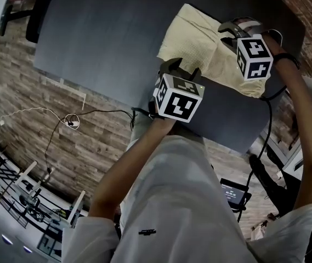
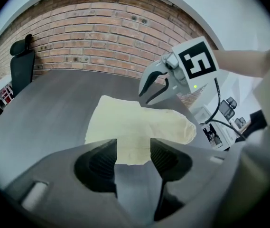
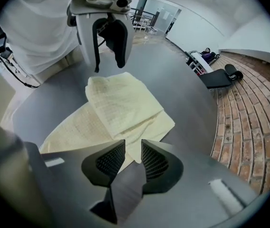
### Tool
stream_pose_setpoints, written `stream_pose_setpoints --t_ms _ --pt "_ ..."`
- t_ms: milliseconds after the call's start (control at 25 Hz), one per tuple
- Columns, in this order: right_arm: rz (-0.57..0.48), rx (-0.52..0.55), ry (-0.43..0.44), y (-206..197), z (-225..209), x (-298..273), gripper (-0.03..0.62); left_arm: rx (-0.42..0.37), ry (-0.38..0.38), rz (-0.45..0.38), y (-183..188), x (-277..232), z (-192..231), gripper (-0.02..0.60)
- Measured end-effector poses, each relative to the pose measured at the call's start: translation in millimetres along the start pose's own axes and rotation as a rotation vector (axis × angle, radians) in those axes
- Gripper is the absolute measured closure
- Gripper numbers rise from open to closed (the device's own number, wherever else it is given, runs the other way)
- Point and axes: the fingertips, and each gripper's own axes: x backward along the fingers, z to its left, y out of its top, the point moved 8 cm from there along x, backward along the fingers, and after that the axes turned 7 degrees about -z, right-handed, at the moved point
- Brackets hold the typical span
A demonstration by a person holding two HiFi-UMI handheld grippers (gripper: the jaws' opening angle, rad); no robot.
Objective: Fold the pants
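The pants (image 1: pixel 197 40) lie partly folded on the table (image 1: pixel 101 32), just below both claws. The left gripper (image 2: pixel 133 153) is wide open and the right gripper (image 3: pixel 133 156) narrowly open. Both are empty, probably to choose the next edge.

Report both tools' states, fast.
Left tool: open, holding nothing.
Right tool: open, narrow gap, not gripping the pants.
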Motion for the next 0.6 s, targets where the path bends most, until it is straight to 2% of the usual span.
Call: stream_pose_setpoints --t_ms 120,240,360,600 --pt "-0.017 -0.005 0.026 10 -8 -1 0.469 0.027 0.029 0.001 2 2 22 0.357" --pt "0.028 0.068 0.059 20 -20 -11 0.448 0.070 0.041 -0.010 4 4 50 0.357" --pt "0.042 0.101 0.090 34 -38 -23 0.444 0.118 0.002 0.016 0 5 77 0.357" --pt "0.057 0.129 0.167 53 -77 -56 0.411 0.155 -0.106 0.067 -7 -12 112 0.356"
